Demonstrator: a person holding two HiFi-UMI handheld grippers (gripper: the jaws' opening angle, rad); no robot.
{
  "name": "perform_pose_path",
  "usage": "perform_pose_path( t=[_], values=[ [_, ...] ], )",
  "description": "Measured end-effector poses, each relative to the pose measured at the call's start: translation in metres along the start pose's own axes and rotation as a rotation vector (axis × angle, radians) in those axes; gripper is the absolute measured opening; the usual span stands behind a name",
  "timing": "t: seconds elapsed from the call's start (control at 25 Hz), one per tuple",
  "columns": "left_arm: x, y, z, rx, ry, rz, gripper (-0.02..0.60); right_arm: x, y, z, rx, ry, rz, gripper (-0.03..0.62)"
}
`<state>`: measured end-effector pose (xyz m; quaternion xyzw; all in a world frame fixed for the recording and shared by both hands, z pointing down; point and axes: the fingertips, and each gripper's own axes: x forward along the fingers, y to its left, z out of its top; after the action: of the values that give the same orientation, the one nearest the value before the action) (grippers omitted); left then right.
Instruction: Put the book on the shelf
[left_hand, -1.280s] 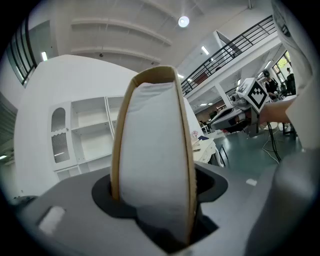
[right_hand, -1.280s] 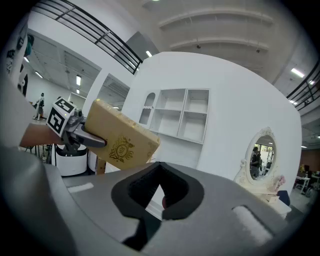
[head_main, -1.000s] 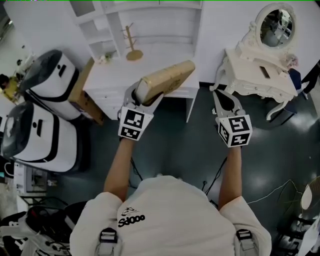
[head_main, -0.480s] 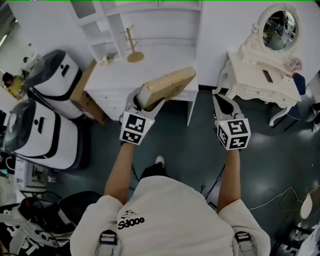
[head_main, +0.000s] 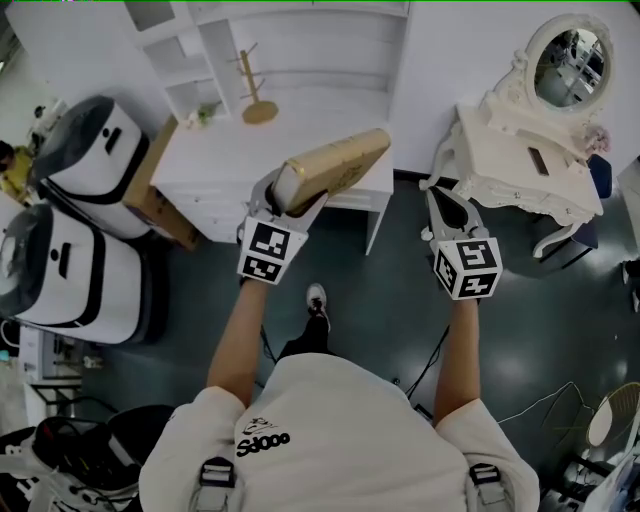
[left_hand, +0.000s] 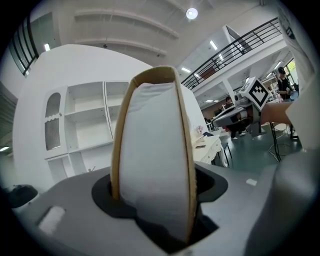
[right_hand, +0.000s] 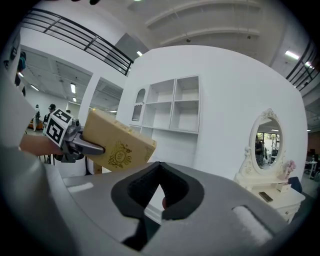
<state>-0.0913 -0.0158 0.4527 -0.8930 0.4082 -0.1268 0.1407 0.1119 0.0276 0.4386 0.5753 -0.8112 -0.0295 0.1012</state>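
Before white shelf (head_main: 310, 60), in mid-air: tan book (head_main: 338, 163) clamped at one end by left gripper (head_main: 283, 197), far end tilted up. Right gripper (head_main: 438, 200) empty, jaws pressed together.

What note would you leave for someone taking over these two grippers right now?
Left gripper: jaws shut on one end of the book, which is held up in the air, short of the shelf.
Right gripper: jaws together, nothing in them, off to the book's right.
Done: the book is in hand, facing the white shelf unit.
Left to do: bring it forward, set it on a shelf, let go.
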Motion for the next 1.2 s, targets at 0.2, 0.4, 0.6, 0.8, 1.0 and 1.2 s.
perform_pose_path(
  t=[0.2,0.4,0.6,0.8,1.0,1.2],
  values=[
    [0.059,0.039,-0.003,-0.008,-0.011,-0.02,0.321,0.062,-0.031,0.014,0.004,-0.001,-0.013,0.002],
    [0.118,0.084,0.002,0.005,-0.02,-0.037,0.321,0.125,-0.057,0.036,-0.004,-0.007,-0.014,0.002],
    [0.164,0.124,0.003,0.018,-0.022,-0.05,0.321,0.183,-0.081,0.051,0.006,-0.009,-0.018,0.002],
    [0.199,0.162,-0.007,0.007,-0.013,-0.053,0.321,0.234,-0.093,0.055,0.005,0.001,-0.017,0.002],
    [0.229,0.193,-0.008,0.007,-0.029,-0.058,0.321,0.274,-0.106,0.061,0.002,0.005,-0.025,0.002],
    [0.253,0.212,0.0,0.031,-0.049,-0.062,0.321,0.3,-0.124,0.073,0.004,-0.013,-0.039,0.002]
  ],
)
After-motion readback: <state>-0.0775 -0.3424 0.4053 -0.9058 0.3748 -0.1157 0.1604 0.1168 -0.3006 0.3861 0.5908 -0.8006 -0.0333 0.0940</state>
